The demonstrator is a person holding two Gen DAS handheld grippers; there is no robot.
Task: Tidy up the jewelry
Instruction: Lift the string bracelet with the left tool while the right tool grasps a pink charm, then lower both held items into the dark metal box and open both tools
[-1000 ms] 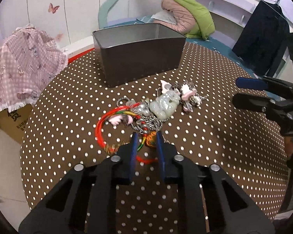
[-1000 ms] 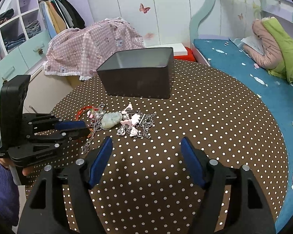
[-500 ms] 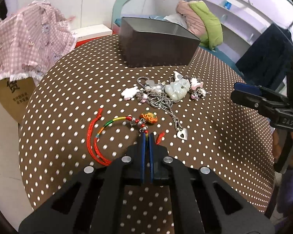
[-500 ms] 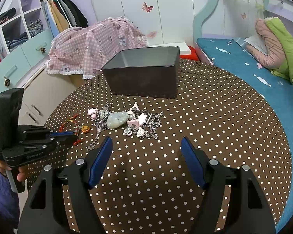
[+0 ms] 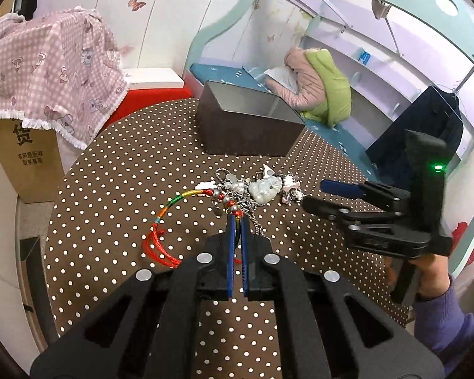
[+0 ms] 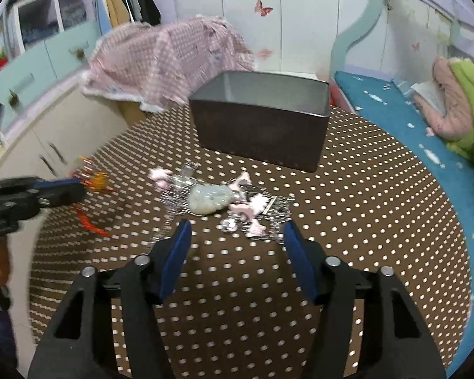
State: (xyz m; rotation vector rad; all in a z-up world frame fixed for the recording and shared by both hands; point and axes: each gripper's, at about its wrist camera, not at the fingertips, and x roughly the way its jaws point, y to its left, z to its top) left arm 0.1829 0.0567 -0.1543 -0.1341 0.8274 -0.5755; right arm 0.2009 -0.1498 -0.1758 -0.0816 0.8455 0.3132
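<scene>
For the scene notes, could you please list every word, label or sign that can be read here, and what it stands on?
"货": large character on the cardboard box under the pink checked cloth.
Two smaller lines of characters below it on the same box: too small to read.
Blue label on the shelf above the bed: too blurred to read.

Left gripper (image 5: 236,221): jaws clamped on the beaded end of a red corded bracelet (image 5: 186,196), cord looping left over the dotted brown tablecloth (image 5: 117,189). Jewelry heap (image 5: 262,188): pale jade pendant, chains, pink charms, just beyond the fingertips. Dark open box (image 5: 246,132): behind the heap. Right gripper (image 5: 312,194): at right beside the heap, jaws apart and closing, nothing between them.
</scene>
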